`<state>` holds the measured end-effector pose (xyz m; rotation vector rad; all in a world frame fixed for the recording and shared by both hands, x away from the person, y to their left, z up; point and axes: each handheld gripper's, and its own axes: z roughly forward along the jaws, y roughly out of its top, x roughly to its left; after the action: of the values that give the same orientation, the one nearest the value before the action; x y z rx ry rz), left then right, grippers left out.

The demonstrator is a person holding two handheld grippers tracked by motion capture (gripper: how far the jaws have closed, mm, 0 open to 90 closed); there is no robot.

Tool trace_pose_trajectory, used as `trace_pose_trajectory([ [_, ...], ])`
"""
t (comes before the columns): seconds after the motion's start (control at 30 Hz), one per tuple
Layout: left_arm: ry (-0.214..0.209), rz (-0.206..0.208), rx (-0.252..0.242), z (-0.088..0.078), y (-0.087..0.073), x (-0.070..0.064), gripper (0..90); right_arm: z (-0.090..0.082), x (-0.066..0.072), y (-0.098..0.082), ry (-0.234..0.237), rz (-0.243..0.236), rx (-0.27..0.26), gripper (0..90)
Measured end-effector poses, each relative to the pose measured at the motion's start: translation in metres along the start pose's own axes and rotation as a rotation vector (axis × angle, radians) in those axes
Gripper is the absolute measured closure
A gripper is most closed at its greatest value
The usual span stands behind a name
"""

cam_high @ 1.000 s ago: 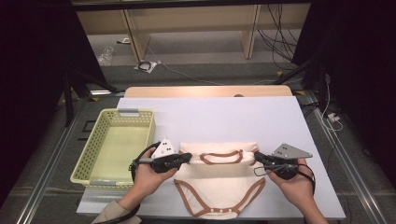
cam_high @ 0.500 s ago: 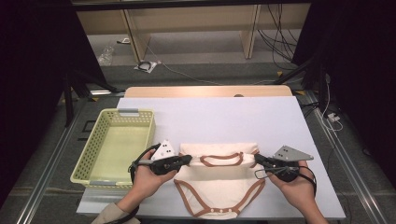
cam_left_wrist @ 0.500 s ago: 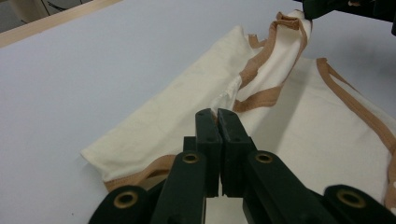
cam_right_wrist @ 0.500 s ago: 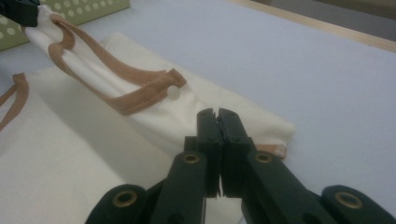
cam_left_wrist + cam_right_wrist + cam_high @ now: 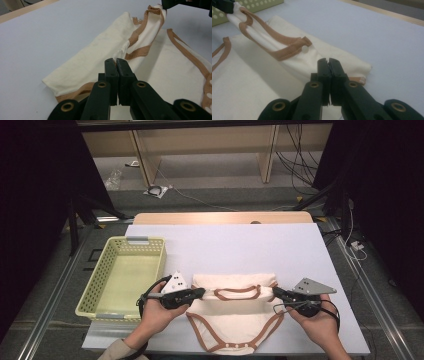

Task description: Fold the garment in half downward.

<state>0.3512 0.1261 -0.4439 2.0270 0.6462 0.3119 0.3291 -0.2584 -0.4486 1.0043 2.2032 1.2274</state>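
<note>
White-topped bench [image 5: 240, 245], dark room behind. Cream baby bodysuit [image 5: 235, 320] with brown trim: flat at your near edge. Your left gripper [image 5: 199, 293]: fingers clamped on its left shoulder fabric. Your right gripper [image 5: 276, 293]: fingers clamped on its right shoulder. Green basket [image 5: 100, 305]: far left.

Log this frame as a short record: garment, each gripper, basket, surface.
garment: cream bodysuit with brown trim, lying on the table, top part folded over, snaps at the bottom edge
left gripper: jaws shut, pinching the bodysuit at its left shoulder
right gripper: jaws shut, pinching the bodysuit at its right shoulder
basket: yellow-green, perforated, left of the bodysuit, nothing inside
table: white sheet over a wooden top
</note>
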Motion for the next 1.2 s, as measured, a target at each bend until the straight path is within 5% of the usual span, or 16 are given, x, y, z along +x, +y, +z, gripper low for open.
trace_pose_trajectory([
  [1.2,-0.024,0.014,0.015,-0.0046,-0.0049,-0.0086,87.8,-0.0072,0.0043,-0.0067,0.022,-0.002,0.011,89.1],
])
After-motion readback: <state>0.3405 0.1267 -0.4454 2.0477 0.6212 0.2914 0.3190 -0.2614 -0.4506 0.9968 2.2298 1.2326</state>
